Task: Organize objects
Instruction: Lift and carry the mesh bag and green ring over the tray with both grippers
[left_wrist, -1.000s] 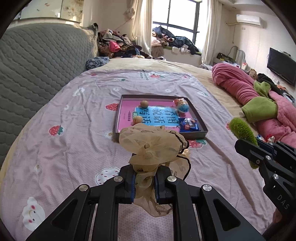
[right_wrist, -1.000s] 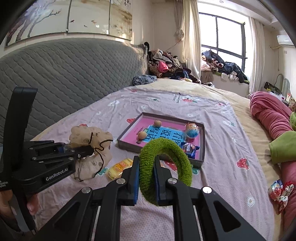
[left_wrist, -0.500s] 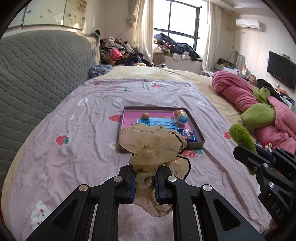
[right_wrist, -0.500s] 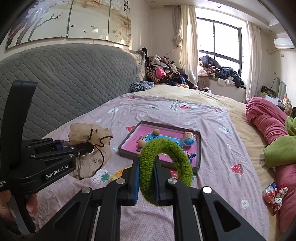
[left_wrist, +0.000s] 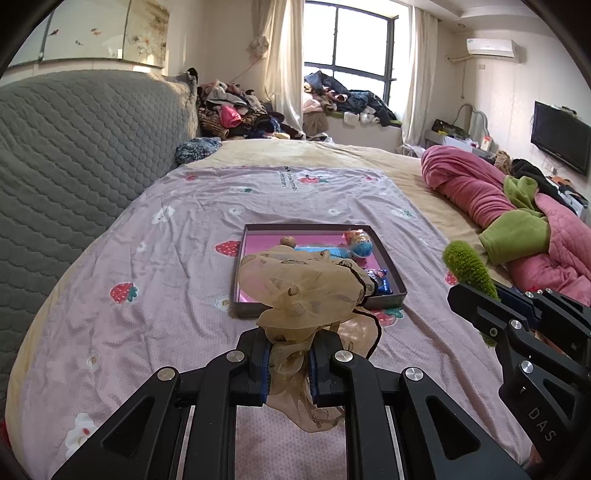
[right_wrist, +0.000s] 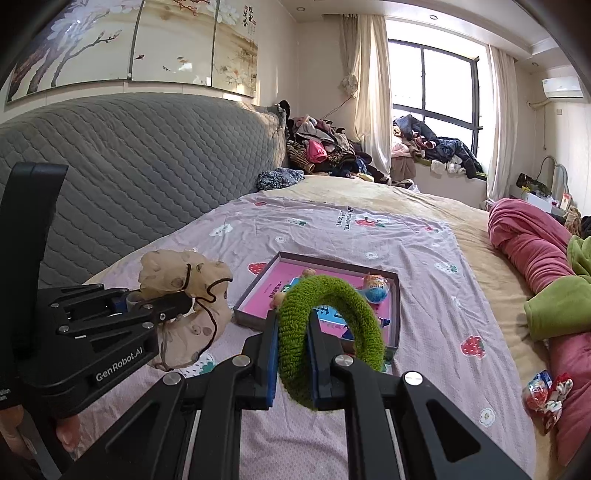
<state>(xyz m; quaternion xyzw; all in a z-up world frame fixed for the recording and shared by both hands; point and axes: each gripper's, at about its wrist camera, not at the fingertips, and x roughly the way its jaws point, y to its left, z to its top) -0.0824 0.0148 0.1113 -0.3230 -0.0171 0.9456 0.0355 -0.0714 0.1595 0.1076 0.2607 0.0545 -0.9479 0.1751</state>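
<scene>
Left wrist view: beige mesh scrunchie (left_wrist: 301, 291) clamped in the left gripper (left_wrist: 288, 363), held above the strawberry-print bedsheet (left_wrist: 155, 295).
Right wrist view: green fuzzy scrunchie (right_wrist: 325, 325) pinched upright in the right gripper (right_wrist: 291, 354), in front of the shallow grey box (right_wrist: 398, 314) with pink lining, containing a blue egg-shaped toy (right_wrist: 376, 288), small round nuts (right_wrist: 309, 273) and a blue snack packet (left_wrist: 380, 283).
</scene>
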